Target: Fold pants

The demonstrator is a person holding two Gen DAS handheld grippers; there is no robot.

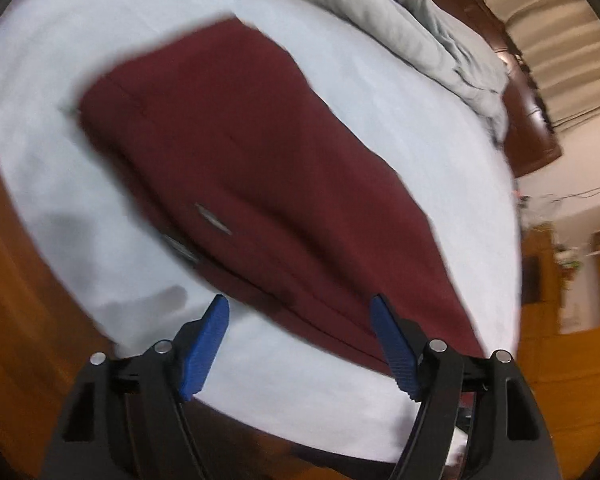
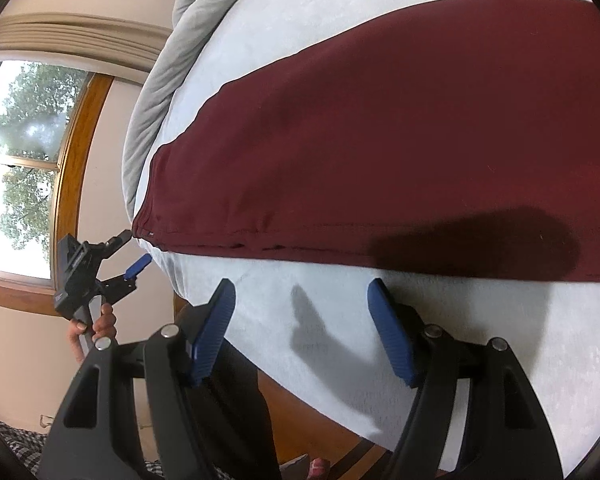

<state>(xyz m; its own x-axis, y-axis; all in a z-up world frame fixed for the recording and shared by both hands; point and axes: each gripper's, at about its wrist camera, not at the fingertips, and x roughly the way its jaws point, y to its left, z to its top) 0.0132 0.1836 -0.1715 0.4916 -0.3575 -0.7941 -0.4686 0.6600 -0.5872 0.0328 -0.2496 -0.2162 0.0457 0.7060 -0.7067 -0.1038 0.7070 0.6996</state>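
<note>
Maroon pants [image 1: 240, 140] lie flat and long across the white bed sheet [image 1: 80, 20]. My left gripper [image 1: 298, 304] stands open just off their near end, nothing between its blue pads [image 1: 204, 352]. The right wrist view shows the pants [image 2: 380, 140] stretching from the bed's left edge to the right, seam edge nearest me. My right gripper [image 2: 300, 286] is open over bare sheet [image 2: 460, 340], short of that edge. The left gripper [image 2: 136, 248] also shows there, open beside the pants' left corner, with a hand [image 2: 100, 320] on its grip.
A bunched grey duvet [image 1: 400, 20] runs along the far side of the bed, seen too in the right wrist view [image 2: 172, 80]. A dark wooden headboard [image 1: 528, 120] stands beyond it. A window [image 2: 20, 160] is on the left wall. Wooden floor [image 1: 16, 280] borders the bed.
</note>
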